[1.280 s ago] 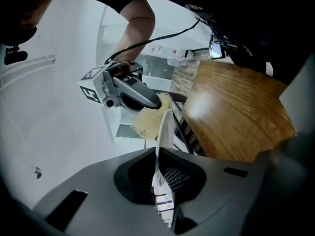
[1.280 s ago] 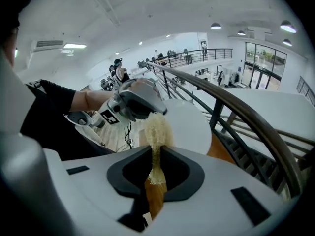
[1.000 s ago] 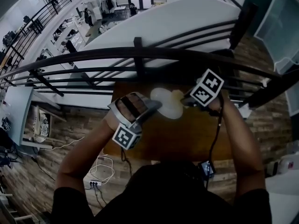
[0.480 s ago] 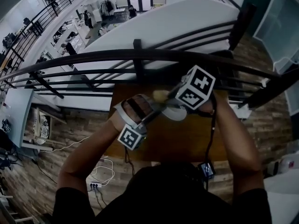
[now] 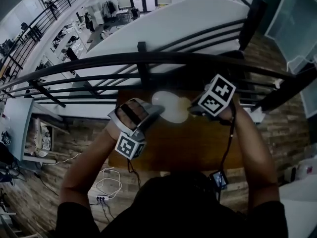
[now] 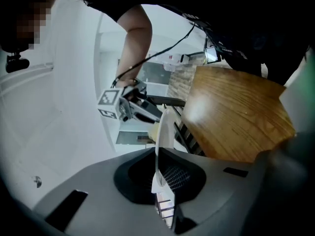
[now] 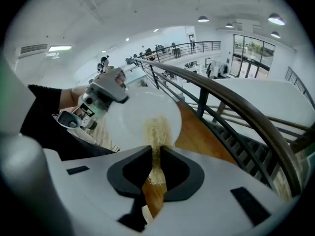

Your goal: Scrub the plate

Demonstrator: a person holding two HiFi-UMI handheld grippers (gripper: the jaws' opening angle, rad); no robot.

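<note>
Head view has the white plate over the far edge of the wooden worktop, close to the black railing. The left gripper has its jaws clamped on the plate's rim. The left gripper view looks along the plate edge-on, with the thin rim pinched between the pads. The right gripper has its jaws closed on a pale, fibrous scrubber, whose free end lies against the plate's face.

The main risk is that the plate is held by a narrow bite on one edge only. A hard sideways push from the scrubber would probably lever the plate round in the jaws or work it loose. It would then drop onto the worktop or, this near the railing, go over to the level below. The scrubber is also held only by a thin strip and looks likely to slip or fold if pressed firmly. No view shows whether the plate's lower rim rests on the worktop.

The worktop is bare brown wood with a soft sheen. It stands on a plank-floored balcony that overlooks an open office below. A power strip and loose cables lie on the floor at the left.
</note>
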